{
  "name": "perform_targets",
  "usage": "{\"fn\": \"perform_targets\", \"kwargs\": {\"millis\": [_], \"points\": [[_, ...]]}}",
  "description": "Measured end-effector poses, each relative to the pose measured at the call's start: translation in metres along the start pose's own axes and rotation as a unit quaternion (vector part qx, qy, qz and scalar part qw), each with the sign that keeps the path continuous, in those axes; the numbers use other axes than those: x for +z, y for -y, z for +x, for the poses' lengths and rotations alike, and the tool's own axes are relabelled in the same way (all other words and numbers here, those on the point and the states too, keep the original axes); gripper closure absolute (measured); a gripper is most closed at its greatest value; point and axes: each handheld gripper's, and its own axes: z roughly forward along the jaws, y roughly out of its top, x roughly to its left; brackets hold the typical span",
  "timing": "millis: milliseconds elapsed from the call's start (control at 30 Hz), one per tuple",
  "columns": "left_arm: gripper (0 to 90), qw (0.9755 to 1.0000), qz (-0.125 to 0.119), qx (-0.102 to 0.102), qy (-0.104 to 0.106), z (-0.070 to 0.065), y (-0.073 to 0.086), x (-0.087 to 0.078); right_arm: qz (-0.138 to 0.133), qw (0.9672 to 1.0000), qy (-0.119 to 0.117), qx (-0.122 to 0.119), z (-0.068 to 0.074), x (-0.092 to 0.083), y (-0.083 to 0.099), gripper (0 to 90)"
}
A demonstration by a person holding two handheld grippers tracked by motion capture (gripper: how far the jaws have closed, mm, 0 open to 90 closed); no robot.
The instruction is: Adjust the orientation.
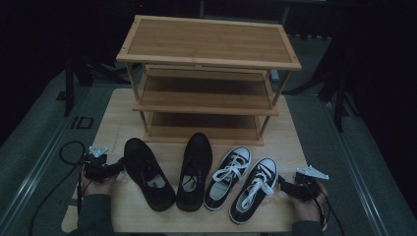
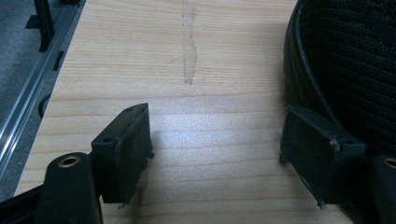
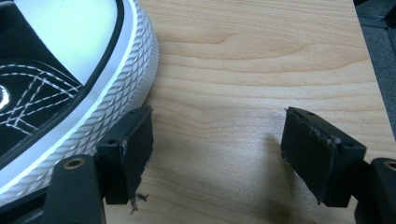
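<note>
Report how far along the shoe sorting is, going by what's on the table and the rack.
Done: nothing yet. All three shelves of the wooden rack are bare. In hand: nothing; the left gripper sits open beside the left black shoe, the right gripper open beside the right sneaker. Left: both black shoes and both sneakers remain on the table.

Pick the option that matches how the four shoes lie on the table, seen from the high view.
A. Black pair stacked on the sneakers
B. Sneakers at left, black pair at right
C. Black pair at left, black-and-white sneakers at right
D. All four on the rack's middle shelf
C: the two black shoes lie nearer the left gripper, the laced black-and-white sneakers nearer the right gripper, all in front of the wooden rack.
</note>
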Motion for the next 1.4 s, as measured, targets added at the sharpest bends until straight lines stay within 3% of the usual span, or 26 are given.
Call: {"fn": "perform_targets", "kwargs": {"millis": [333, 867, 1000, 1133, 1400], "points": [[31.7, 0.9998, 0.005, 0.012, 0.014, 0.001, -0.002, 0.0, 0.001, 1.0, -0.001, -0.001, 0.001, 0.0, 0.0, 23.3], [36.9, 0.9997, 0.011, 0.017, 0.017, 0.001, -0.004, -0.002, 0.003, 1.0, -0.002, -0.002, 0.001, 0.0, 0.0, 21.6], [40.8, 0.9988, 0.021, 0.033, 0.03, 0.001, -0.006, -0.003, 0.003, 1.0, -0.002, -0.002, 0.001, 0.001, 0.0, 21.5], [44.6, 0.9979, 0.027, 0.051, 0.03, -0.002, -0.009, -0.005, 0.003, 1.0, -0.002, -0.002, 0.001, 0.001, 0.0, 21.5], [48.0, 0.9964, 0.029, 0.061, 0.051, -0.001, -0.014, -0.011, 0.003, 1.0, -0.002, -0.002, 0.001, 0.0, 0.0, 21.3]]}}
